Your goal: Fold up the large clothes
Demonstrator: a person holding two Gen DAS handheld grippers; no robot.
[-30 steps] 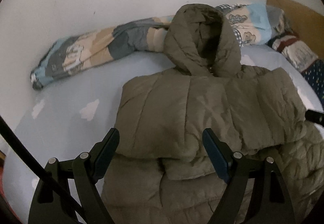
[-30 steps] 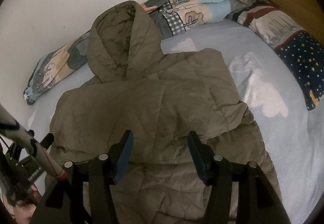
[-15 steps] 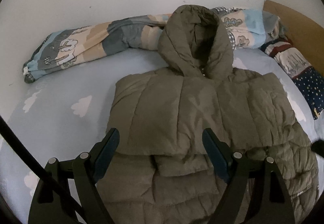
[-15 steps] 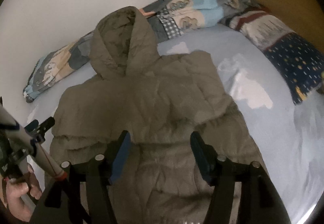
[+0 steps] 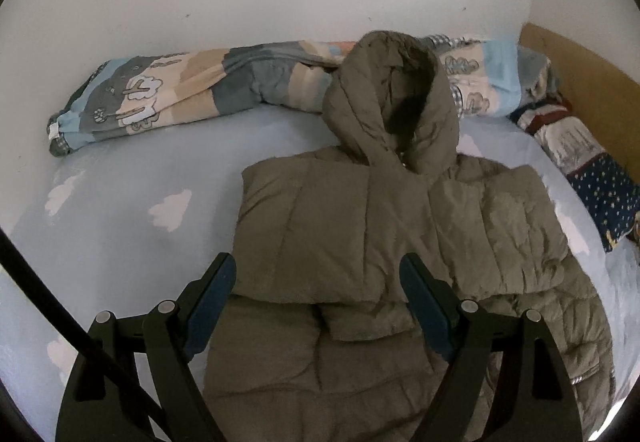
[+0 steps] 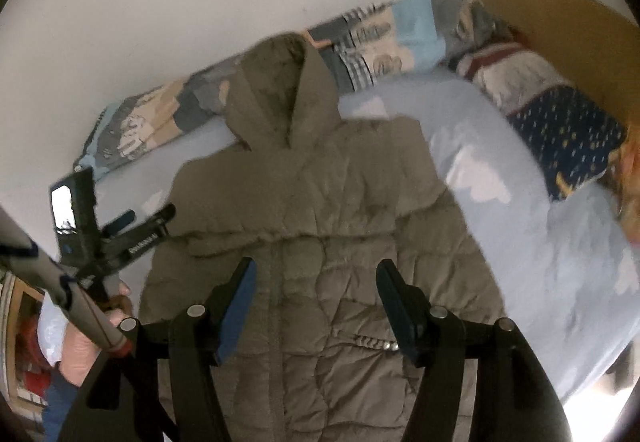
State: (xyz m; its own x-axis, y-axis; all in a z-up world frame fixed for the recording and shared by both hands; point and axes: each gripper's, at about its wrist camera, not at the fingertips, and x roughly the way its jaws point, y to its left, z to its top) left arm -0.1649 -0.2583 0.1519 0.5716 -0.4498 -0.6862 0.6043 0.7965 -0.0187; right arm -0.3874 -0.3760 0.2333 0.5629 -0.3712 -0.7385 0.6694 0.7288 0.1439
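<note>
the olive hooded jacket lies sleeves-folded on the bed, both the left gripper and right gripper spread above it, grasping nothing, the right's fingers having just widened.

An olive-green quilted hooded puffer jacket lies on a pale blue bed sheet printed with white clouds. Behind it, a rolled quilt shows beige, grey and light blue patches with cartoon trees; a navy pillow carries yellow stars.

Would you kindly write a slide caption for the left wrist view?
Open left gripper above an olive hooded puffer jacket, sleeves folded across it, on a cloud-print sheet.
</note>
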